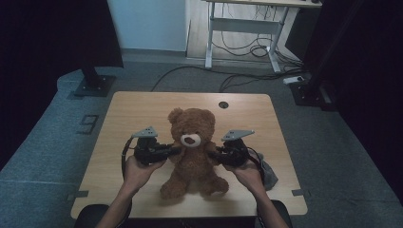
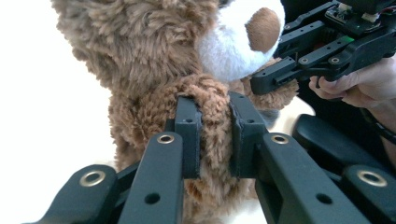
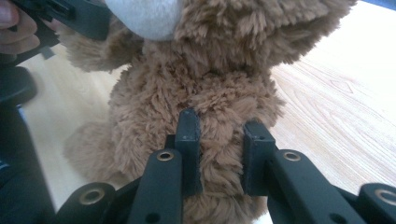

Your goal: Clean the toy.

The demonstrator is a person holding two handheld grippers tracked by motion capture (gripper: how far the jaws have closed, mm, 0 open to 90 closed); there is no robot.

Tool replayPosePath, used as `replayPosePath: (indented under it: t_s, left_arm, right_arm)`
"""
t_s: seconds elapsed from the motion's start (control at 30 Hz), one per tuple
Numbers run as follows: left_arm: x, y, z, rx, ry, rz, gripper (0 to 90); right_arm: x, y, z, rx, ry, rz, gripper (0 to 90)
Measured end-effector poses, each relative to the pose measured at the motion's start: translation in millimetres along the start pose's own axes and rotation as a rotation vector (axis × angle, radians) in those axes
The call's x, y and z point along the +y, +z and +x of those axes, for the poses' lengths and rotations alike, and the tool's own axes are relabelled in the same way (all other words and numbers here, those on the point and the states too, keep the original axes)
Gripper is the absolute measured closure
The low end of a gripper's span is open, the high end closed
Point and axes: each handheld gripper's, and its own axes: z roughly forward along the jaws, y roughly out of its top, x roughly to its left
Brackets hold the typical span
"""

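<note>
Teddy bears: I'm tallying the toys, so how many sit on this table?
1. The brown plush teddy bear sits upright mid-table, one arm clamped by the left tool, the other by the right tool.

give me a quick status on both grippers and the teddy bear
Left gripper clamped on one bear arm, right gripper on the other. Teddy bear upright on the table. Nothing in the way.

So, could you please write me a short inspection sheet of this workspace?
Surface: wooden table, round grommet hole near its far edge.
Job's things: brown teddy bear sitting upright, facing the person.
Clutter: grey object at the right hand, unclear.
Grippers: left tool clamped on one bear arm; right tool clamped on the other.
Cables: several on the floor under a far desk.
Surroundings: grey carpet, black stand bases.
</note>
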Motion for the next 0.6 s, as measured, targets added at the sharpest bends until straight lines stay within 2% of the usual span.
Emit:
replayPosePath:
  t_s: [0.07,0.13,0.43,0.6]
  left_arm:
    - [0.4,4.2,7.3,0.018,0.003,0.005,75.3]
    - [0.6,7.5,15.0,0.012,-0.015,-0.003,75.1]
    - [0.4,17.1,40.3,0.082,0.001,0.009,73.0]
    - [-3.1,20.4,55.6,0.115,-0.009,0.017,71.8]
  right_arm:
    - [0.0,5.6,-7.3,-0.004,0.017,0.002,72.4]
    - [0.6,11.0,-12.1,-0.008,0.016,0.008,72.2]
    - [3.7,30.9,-36.5,-0.063,0.048,0.037,70.2]
    - [0.7,40.6,-48.4,-0.087,0.070,0.060,69.2]
